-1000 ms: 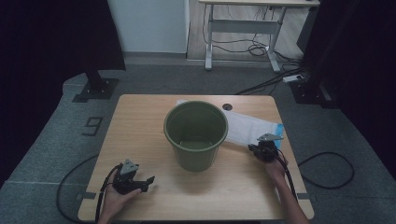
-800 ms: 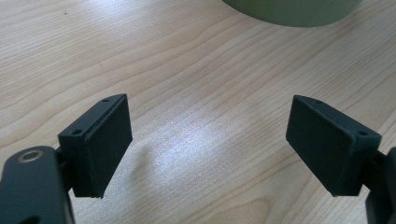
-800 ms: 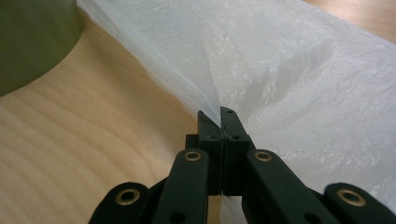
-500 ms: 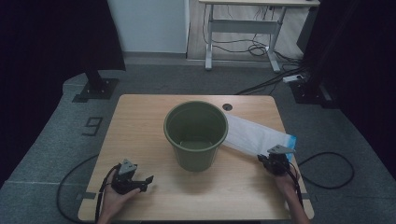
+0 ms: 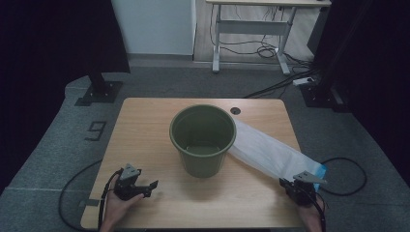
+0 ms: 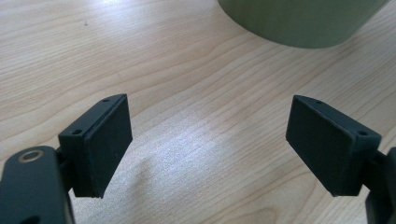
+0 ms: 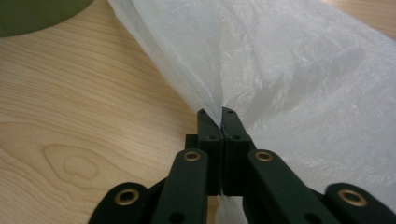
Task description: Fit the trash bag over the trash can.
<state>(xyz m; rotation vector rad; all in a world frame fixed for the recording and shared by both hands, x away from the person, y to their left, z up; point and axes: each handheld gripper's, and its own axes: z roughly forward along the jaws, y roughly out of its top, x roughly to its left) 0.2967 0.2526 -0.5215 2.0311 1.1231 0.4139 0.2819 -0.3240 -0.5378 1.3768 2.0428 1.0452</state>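
On the floor left of the table (image 5: 145, 121) a painted "9" (image 5: 96, 130) can be read. The left gripper (image 5: 145, 186) rests on the wood with jaws spread wide and nothing between them, the unlabelled green bucket (image 5: 203, 140) mid-table. The right gripper (image 5: 300, 186), whose jaws have just been easing apart slightly, pinches the white plastic bag (image 5: 270, 153), which is stretched from the bucket's side to the table's near right corner.

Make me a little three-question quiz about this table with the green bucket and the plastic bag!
1. True or false: the right gripper is shut on the white plastic bag.
2. What stands in the middle of the wooden table? A) a green bucket B) a red kettle C) a blue box
3. Fill in: the left gripper has its jaws ____ with nothing between them.

Key: 1 true; 2 A, the green bucket; 3 open.
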